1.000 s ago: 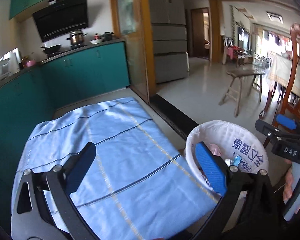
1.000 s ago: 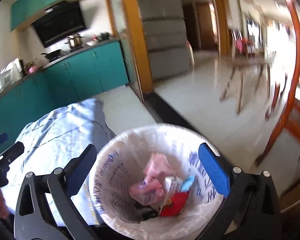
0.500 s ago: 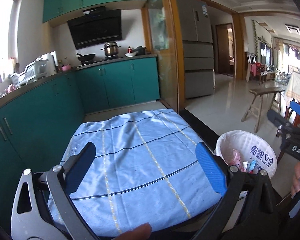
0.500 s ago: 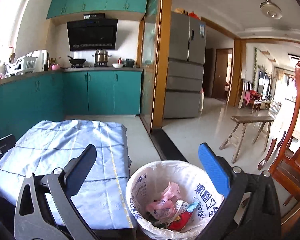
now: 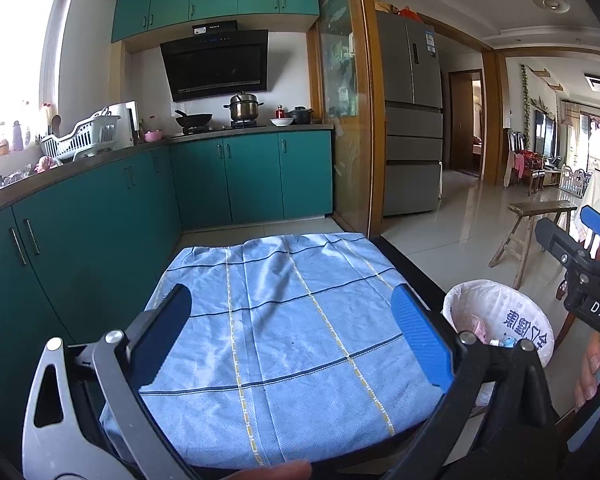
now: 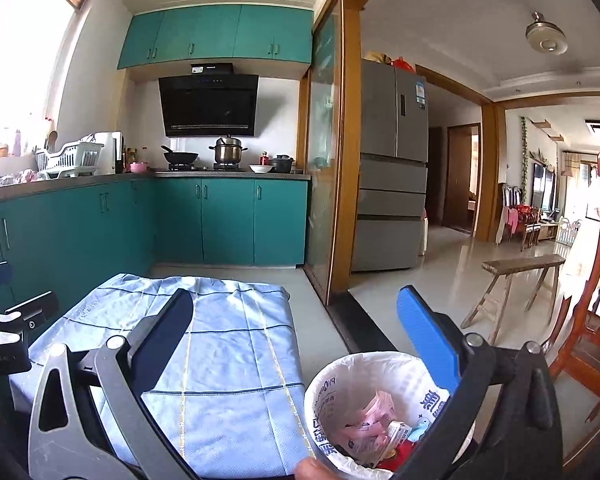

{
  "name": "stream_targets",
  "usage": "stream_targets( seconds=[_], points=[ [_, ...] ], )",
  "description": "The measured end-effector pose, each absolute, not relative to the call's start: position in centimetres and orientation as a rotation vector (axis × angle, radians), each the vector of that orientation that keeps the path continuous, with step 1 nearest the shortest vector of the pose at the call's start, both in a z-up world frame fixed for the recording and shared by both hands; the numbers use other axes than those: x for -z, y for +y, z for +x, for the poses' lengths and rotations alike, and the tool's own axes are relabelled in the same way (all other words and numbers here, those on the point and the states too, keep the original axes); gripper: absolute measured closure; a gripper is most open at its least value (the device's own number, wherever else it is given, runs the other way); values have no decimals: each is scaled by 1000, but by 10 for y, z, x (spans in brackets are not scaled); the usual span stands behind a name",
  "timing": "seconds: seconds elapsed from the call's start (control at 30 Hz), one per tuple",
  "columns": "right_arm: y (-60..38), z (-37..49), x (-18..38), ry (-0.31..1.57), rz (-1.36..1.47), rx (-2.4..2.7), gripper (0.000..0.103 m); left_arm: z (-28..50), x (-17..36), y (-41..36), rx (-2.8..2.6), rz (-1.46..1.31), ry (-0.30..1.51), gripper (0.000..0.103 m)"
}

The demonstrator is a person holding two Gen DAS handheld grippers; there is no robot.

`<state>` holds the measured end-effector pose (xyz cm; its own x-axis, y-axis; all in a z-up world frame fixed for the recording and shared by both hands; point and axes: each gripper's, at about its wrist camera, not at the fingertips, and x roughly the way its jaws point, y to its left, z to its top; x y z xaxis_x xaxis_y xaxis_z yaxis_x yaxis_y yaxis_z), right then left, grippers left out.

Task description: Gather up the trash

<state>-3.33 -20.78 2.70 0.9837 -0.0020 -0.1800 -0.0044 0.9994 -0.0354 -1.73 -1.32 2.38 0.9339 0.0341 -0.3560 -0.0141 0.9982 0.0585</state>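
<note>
A white-lined trash bin [image 6: 340, 392] stands on the floor right of a small table under a blue checked cloth [image 5: 284, 340]. It holds pink, red and blue wrappers [image 6: 376, 424]. The bin also shows in the left wrist view [image 5: 500, 308]. My left gripper [image 5: 292, 332] is open and empty above the bare cloth. My right gripper [image 6: 296, 336] is open and empty, held above the cloth's right edge and the bin. The right gripper's body also shows in the left wrist view [image 5: 580, 272].
Teal cabinets [image 5: 100, 216] run along the left and back, with a stove and pots on the counter. A grey fridge [image 6: 392, 200] stands past a glass sliding door. A wooden bench [image 6: 516, 280] and a red-brown chair [image 6: 592, 320] stand to the right on the tiled floor.
Both grippers have lifted and pulled back from the bin and table, so more of the kitchen shows. Both stay open and empty.
</note>
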Motion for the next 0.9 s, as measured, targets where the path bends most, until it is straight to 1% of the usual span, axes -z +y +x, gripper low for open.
stream_targets(
  seconds=[0.57, 0.9],
  points=[
    [-199, -32, -17, 185, -87, -27, 3, -17, -20, -16, -24, 58, 378, 3],
    [-205, -26, -14, 202, -66, -34, 3, -13, -18, -19, -24, 66, 385, 3]
  ],
)
